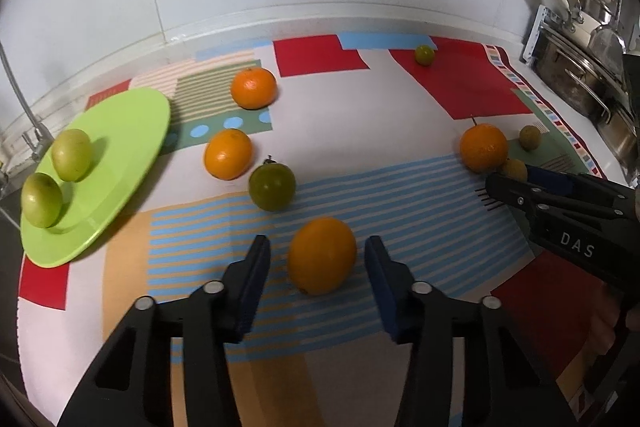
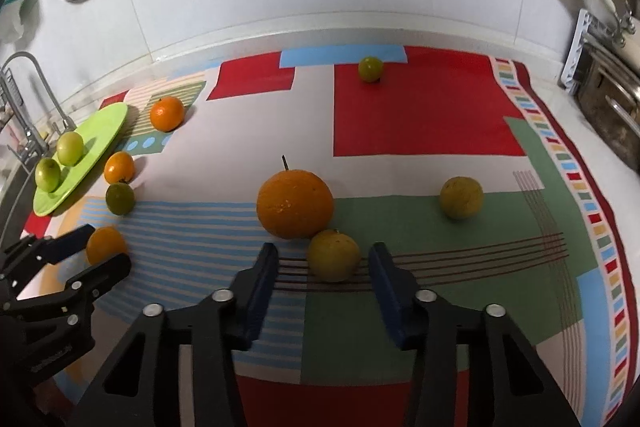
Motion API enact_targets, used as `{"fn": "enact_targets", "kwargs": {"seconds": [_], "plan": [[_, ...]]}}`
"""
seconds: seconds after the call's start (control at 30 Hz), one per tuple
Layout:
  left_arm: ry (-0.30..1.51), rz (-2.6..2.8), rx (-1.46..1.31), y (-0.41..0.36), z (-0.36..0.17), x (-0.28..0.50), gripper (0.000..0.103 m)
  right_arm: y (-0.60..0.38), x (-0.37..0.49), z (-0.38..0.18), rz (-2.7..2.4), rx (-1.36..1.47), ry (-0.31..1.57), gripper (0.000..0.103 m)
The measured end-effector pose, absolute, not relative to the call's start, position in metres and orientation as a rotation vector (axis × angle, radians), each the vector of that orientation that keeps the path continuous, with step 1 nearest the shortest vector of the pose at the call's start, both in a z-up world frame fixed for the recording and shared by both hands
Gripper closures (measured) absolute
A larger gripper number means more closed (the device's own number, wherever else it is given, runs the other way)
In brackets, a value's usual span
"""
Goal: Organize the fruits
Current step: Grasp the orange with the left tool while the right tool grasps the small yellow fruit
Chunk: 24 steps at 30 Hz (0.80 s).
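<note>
From my left wrist view, the small yellowish fruit (image 1: 514, 169) is partly hidden behind my right gripper (image 1: 508, 183) and the large orange (image 1: 483, 147). My hand (image 1: 608, 323) at the right edge is blurred and cut off. From my right wrist view, the smooth orange (image 2: 105, 244) is partly covered by my left gripper (image 2: 102, 247). The faucet (image 2: 28, 99) is cut by the left edge. The pots (image 1: 592, 83) run past the right edge.

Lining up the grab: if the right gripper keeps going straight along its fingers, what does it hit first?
The small yellow fruit between the right gripper fingers; the big orange sits just beyond, apparently touching it.
</note>
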<state>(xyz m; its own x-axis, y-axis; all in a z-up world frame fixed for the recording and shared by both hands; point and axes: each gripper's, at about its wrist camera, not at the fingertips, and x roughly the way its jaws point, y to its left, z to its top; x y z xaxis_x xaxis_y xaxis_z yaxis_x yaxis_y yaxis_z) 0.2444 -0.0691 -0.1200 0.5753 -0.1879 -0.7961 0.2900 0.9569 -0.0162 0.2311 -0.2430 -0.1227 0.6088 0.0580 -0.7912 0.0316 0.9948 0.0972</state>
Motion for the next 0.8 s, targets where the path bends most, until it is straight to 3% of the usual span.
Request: {"fn": "enact_targets", "kwargs": {"seconds": [0.1,0.23,0.8], "plan": [[0.926,-0.288,0.117,-0.070,-0.122,0.246,0.069,-0.243,0.233,-0.124,0.012,0.094,0.919,0.067],[0.926,-0.290,0.116,-0.072,-0.121,0.244,0.070,-0.244,0.231,-0.124,0.005,0.091,0.919,0.075],[0.840,-0.322,0.097,-0.067,-0.087,0.215,0.070,-0.225,0.193,-0.097,0.057,0.103,0.858,0.075]]}}
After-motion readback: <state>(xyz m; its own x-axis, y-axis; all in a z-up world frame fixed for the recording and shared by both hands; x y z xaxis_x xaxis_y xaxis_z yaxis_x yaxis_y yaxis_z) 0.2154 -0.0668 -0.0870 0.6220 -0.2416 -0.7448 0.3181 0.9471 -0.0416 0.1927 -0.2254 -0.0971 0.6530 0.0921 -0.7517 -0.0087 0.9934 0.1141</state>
